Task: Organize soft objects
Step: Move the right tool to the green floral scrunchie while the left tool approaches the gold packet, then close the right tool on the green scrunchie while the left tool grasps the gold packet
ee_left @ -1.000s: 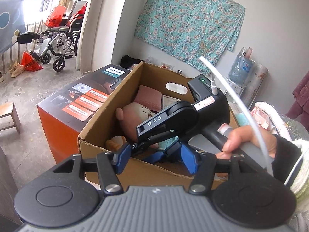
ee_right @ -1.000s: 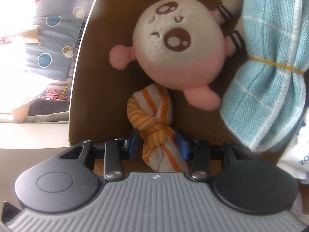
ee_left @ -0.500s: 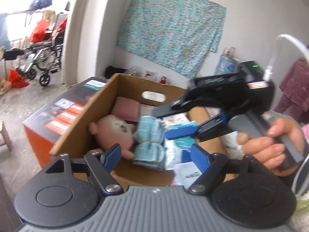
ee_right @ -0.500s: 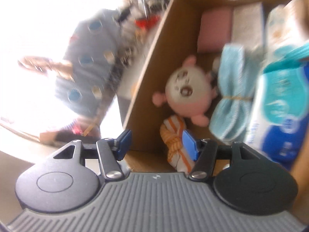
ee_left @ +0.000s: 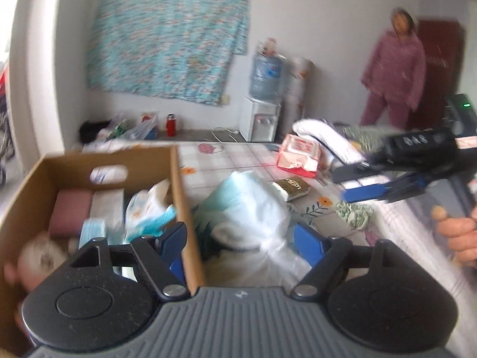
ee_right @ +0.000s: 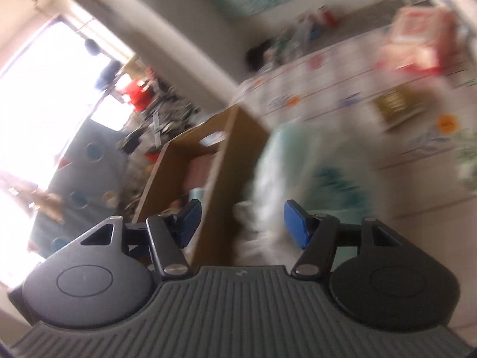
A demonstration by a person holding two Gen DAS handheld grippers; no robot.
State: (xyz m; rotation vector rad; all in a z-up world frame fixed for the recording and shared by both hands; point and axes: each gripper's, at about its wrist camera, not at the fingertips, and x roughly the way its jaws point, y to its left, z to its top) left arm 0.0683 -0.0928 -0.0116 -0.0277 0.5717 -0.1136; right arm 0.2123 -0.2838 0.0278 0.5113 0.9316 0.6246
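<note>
A cardboard box (ee_left: 179, 197) stands at the left and holds a pink plush doll (ee_left: 38, 256), a blue towel, a pink pad and tissue packs. It also shows blurred in the right wrist view (ee_right: 226, 161). A white and teal plastic-wrapped pack (ee_left: 247, 208) lies on the table just right of the box. My left gripper (ee_left: 238, 241) is open and empty, straddling the box's right wall. My right gripper (ee_right: 240, 222) is open and empty; in the left wrist view it (ee_left: 384, 185) hovers above the table at the right. A green knitted cloth (ee_left: 354, 213) lies below it.
A red and white tissue pack (ee_left: 298, 156), a small dark box (ee_left: 290, 186) and a rolled white towel (ee_left: 328, 137) lie on the flowered tablecloth (ee_left: 232, 155). A person in pink (ee_left: 393, 68) stands at the back right by a water dispenser (ee_left: 263, 98).
My right gripper let go of the orange striped cloth inside the box, opened, and swung up and right over the table. My left gripper panned right and opened wider.
</note>
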